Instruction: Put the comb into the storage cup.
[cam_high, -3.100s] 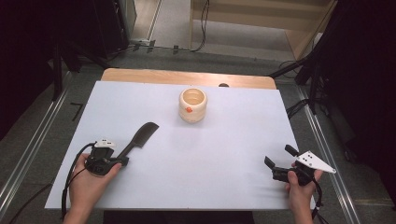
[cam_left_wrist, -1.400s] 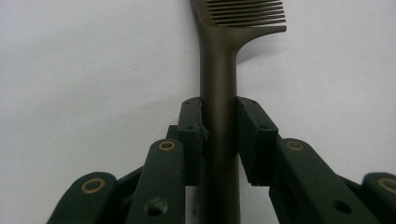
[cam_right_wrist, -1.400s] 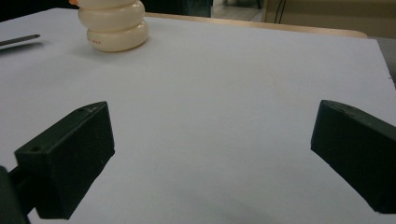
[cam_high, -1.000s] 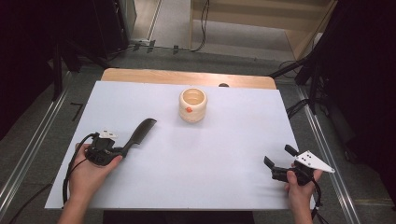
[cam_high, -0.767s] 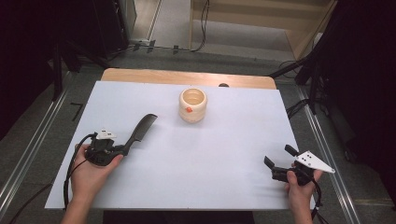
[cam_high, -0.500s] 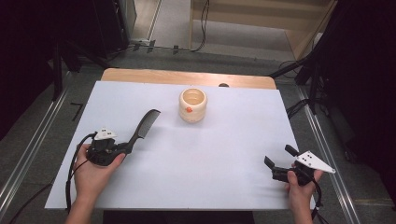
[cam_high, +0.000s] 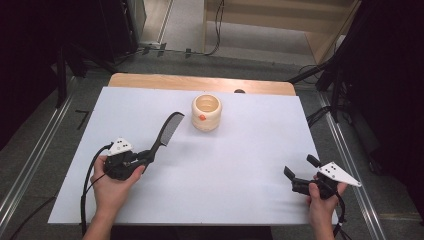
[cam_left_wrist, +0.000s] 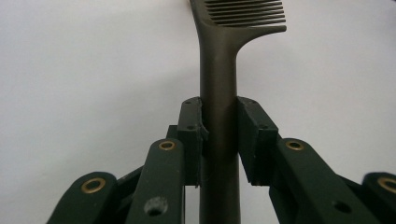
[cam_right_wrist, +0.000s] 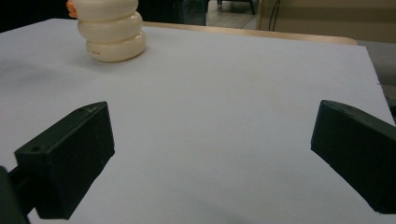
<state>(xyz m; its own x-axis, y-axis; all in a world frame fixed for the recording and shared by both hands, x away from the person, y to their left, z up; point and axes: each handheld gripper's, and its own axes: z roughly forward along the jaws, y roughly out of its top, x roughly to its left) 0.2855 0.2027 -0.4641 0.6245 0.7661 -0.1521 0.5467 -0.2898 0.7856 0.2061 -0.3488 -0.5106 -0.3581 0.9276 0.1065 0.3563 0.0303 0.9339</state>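
Left tool (cam_high: 142, 159) is clamped on the handle of the black comb (cam_high: 167, 131); in the left gripper view both pads (cam_left_wrist: 191, 135) are seen pressed against the handle, teeth pointing away from the hand. Comb is held off the surface, angled toward the cream holder (cam_high: 206, 112), teeth end close to it but not over the opening.

Holder is a ribbed, stacked-ring cup with a small orange mark on its side, upright, near the far middle of the surface. Nothing can be seen inside it.

Progress, as a judgement: pick-up is done, carry is under way; left to do are lining the comb up over the holder, lowering it in and letting go. Roughly halfway.

Right tool (cam_high: 301, 178) is parked near the right front edge, jaws wide apart with nothing between them, well apart from comb and holder.

Surface (cam_high: 250, 150) is a white sheet laid over a wooden top, whose far edge is left uncovered. Beyond it: grey floor, cables, dark stands either side, light wooden furniture at the back.
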